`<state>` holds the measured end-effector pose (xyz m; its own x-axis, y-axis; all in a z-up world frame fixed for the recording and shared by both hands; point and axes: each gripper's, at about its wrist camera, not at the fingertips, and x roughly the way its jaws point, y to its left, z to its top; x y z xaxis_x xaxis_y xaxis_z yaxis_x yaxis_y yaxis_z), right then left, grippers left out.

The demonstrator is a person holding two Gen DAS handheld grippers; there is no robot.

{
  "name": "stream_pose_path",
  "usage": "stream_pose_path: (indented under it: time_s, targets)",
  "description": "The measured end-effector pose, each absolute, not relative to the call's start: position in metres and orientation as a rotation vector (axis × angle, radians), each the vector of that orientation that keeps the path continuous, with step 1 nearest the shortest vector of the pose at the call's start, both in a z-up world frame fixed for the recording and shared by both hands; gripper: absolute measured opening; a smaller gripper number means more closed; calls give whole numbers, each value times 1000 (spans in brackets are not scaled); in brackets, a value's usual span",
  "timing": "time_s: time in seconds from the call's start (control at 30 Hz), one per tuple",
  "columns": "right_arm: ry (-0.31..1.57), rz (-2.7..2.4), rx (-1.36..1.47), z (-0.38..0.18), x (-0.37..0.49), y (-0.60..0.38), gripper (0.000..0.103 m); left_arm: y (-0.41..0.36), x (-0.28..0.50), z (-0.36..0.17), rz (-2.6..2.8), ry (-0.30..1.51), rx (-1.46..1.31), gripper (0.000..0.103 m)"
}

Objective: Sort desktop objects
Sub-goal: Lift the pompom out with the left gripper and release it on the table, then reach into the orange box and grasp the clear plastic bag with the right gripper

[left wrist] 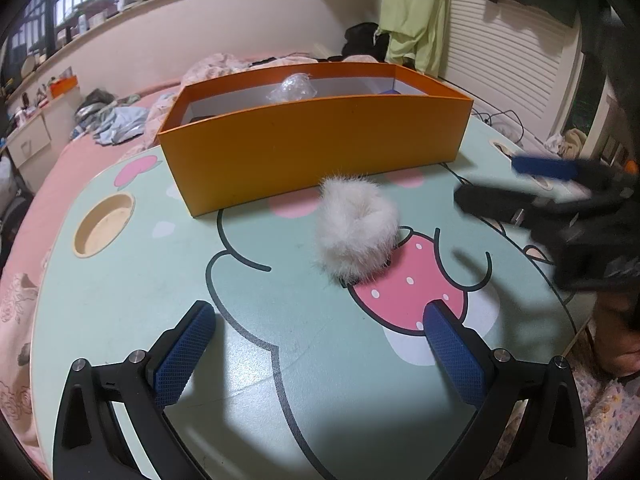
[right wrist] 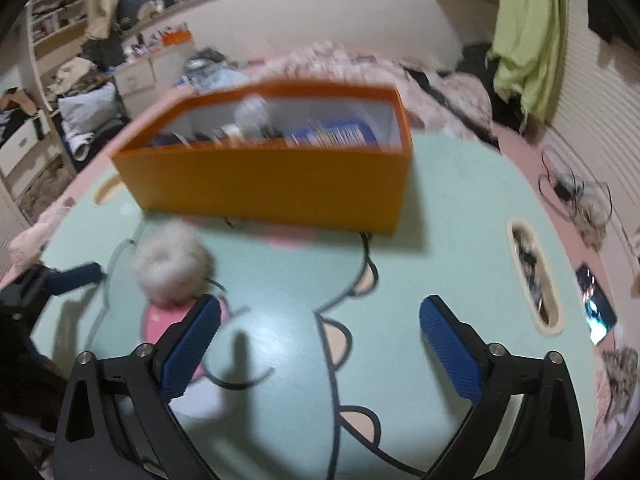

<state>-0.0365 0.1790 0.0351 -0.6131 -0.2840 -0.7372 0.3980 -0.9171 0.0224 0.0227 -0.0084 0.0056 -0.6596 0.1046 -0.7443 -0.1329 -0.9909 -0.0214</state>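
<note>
Left wrist view shows the left gripper at the bottom of the frame, its blue fingers wide apart with nothing between them. A fluffy white ball sits on the green cartoon table in the middle of the frame, just in front of the orange box. The box is open on top, with a shiny clear thing peeking out. The right gripper is blurry at the right edge.

Right wrist view shows that gripper at the bottom, fingers apart and empty. The fluffy ball is at the middle left, the box above it.
</note>
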Motion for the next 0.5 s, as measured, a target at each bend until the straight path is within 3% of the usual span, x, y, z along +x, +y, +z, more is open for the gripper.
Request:
stream_pose_path:
  time_s: [0.17, 0.3, 0.5]
  targets:
    - [141, -2454, 981, 73, -40, 166, 97, -9, 23, 5, 2748, 52, -1228, 103]
    - [150, -2477, 1023, 94, -79, 148, 81, -8, 23, 5, 2749, 52, -1228, 103]
    - [30, -2372, 1197, 89, -145, 120, 74, -7, 23, 5, 2749, 51, -1229, 103]
